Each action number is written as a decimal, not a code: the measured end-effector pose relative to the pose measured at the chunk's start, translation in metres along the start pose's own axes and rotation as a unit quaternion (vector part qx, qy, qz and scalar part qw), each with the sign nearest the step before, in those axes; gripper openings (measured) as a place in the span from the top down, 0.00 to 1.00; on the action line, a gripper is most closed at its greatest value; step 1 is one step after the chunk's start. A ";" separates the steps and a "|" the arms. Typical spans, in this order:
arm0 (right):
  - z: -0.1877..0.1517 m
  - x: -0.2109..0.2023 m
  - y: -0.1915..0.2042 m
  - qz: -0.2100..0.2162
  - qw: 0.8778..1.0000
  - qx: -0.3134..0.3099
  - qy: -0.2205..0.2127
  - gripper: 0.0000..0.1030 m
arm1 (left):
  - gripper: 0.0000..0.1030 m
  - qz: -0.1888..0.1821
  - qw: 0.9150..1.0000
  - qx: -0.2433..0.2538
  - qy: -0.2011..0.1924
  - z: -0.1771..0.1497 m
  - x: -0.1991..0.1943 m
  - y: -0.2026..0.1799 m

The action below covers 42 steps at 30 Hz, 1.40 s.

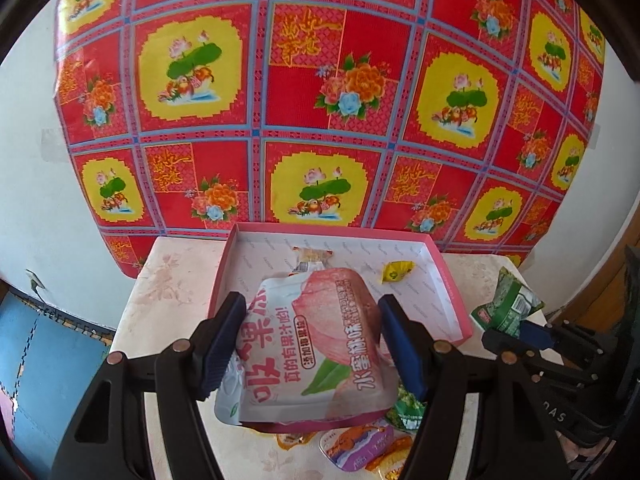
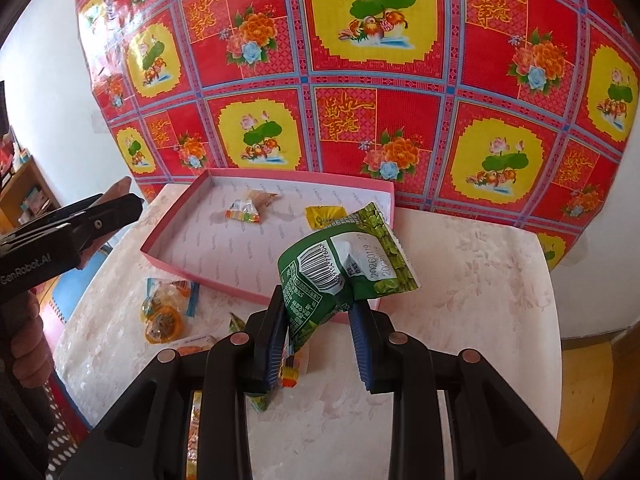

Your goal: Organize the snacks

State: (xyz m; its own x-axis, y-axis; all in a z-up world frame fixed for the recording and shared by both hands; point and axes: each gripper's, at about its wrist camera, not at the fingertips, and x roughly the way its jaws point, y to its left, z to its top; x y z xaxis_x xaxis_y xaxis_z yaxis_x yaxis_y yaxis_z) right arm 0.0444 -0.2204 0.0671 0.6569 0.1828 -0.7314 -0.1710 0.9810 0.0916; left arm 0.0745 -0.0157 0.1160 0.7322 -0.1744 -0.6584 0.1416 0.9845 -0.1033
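Both grippers are carrying snacks toward the pink tray [image 1: 448,280] on the table [image 2: 480,280], so this looks like the loading step. The left gripper [image 1: 312,344] has its jaws fairly wide, clamped on a peach pouch [image 1: 312,344] held over the tray's near edge. The right gripper [image 2: 320,340], nearly closed, pinches a green packet [image 2: 344,264] just short of the tray. Both point steeply down. Next, each should move over bare tray floor and let go, clear of the 2 candies inside.

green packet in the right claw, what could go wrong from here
The right claw pinches only the green packet's lower corner, so it may slip or swing before reaching the pink box. The left claw's big peach pouch overhangs the box's near wall and could tip out on release.
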 end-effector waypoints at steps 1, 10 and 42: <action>0.001 0.001 -0.001 0.000 1.000 0.000 0.001 0.70 | 0.30 0.000 1.000 0.002 0.001 0.001 0.003 0.000; 0.019 0.022 -0.007 0.000 1.000 -0.007 0.006 0.70 | 0.30 0.001 1.000 0.004 0.008 0.021 0.026 0.004; 0.055 0.125 -0.027 0.012 0.998 -0.034 0.047 0.70 | 0.30 0.018 0.998 -0.002 0.061 0.032 0.141 0.021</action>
State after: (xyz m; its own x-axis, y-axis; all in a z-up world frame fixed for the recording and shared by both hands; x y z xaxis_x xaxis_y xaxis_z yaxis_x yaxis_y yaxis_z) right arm 0.1715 -0.2206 0.0101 0.5809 0.1971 -0.7897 -0.2377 0.9690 0.0671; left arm 0.2020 -0.0201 0.0445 0.6498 -0.1350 -0.7481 0.1129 0.9903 -0.0806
